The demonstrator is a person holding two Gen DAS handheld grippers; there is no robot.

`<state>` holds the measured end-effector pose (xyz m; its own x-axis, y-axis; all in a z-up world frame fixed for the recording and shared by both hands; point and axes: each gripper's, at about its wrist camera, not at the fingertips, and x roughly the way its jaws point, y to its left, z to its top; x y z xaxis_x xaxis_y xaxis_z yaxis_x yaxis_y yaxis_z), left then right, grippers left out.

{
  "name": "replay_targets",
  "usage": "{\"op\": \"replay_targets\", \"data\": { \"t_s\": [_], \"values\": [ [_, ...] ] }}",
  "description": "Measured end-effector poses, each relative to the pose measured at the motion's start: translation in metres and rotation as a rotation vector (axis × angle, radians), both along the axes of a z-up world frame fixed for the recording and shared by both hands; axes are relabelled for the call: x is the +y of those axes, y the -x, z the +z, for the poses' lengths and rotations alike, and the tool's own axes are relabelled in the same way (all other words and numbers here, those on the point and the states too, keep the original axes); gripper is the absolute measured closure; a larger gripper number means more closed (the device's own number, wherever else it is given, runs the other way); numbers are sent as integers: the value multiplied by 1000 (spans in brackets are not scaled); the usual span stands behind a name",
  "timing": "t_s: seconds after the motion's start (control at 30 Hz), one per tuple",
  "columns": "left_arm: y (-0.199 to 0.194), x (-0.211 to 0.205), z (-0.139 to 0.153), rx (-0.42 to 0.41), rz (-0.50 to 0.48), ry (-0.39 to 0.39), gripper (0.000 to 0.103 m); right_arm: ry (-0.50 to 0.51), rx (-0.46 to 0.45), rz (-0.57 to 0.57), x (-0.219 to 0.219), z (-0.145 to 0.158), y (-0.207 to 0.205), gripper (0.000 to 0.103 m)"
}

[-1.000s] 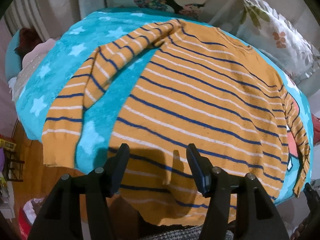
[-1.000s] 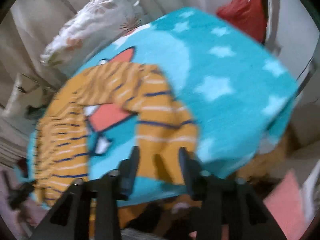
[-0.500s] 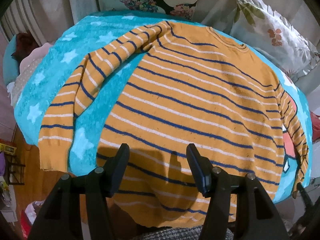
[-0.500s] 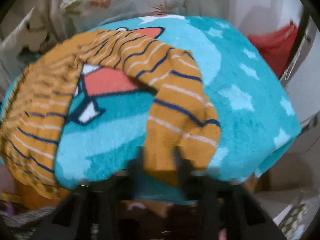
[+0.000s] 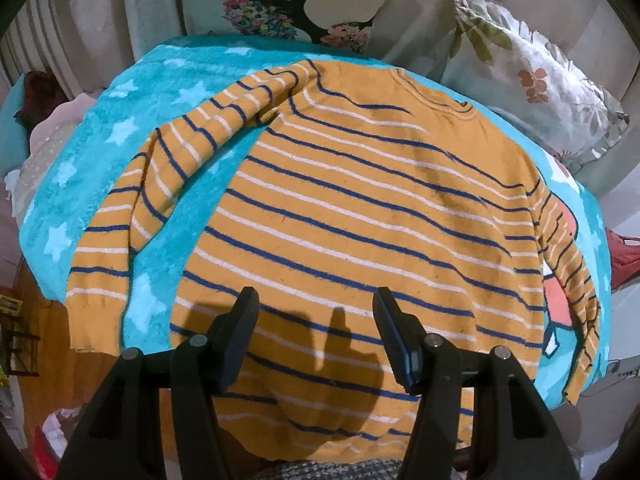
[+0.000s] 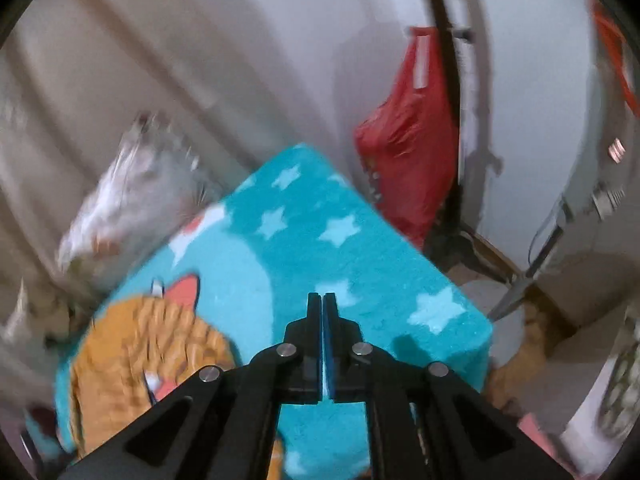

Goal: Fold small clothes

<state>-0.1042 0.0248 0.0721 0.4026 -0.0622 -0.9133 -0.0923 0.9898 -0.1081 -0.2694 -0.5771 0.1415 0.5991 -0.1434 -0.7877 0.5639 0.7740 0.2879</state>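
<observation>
**newbie_folds:** so how far along is this? looks barely started to me

**stripes4ever:** yeah, I'd say 0 folds done; the orange striped sweater (image 5: 360,208) is spread flat on the teal star blanket (image 5: 132,128), hem hanging over the near edge; both sleeves are out to the sides, so sleeves and body are all left to do

**newbie_folds:** and the grippers?

**stripes4ever:** left gripper (image 5: 316,336) has its jaws wide apart, hovering over the hem, holding nothing; right gripper (image 6: 323,308) has its jaws pressed together, no cloth visible between them, above the blanket corner; that view's blurry

**newbie_folds:** the sweater itself?

**stripes4ever:** fuzzy knit, navy and white stripes, mostly smooth; the far sleeve (image 5: 568,276) looks bunched
</observation>
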Motion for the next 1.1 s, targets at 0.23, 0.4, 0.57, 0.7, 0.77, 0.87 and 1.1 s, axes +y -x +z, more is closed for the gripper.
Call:
{"op": "replay_targets", "data": {
  "t_s": [0.23, 0.4, 0.57, 0.7, 0.77, 0.87, 1.1],
  "values": [
    [0, 9, -7, 32, 32, 9, 44, -10, 146, 424, 145, -81, -19, 62],
    [-1, 3, -13, 50, 13, 6, 44, 88, 225, 500, 184, -118, -26, 55],
    [0, 0, -15, 52, 2, 14, 44, 207, 247, 463, 187, -128, -29, 77],
    [2, 7, -14, 46, 19, 20, 44, 68, 175, 354, 140, -102, -20, 92],
    [4, 12, -15, 51, 30, 23, 44, 16, 89, 240, 100, -73, -15, 92],
    [7, 17, -17, 60, 36, 23, 44, -53, -58, 19, 22, -34, 0, 95],
    [9, 31, -13, 47, 46, 36, 44, -134, -161, -164, -47, 12, 2, 98]
  ]
}}
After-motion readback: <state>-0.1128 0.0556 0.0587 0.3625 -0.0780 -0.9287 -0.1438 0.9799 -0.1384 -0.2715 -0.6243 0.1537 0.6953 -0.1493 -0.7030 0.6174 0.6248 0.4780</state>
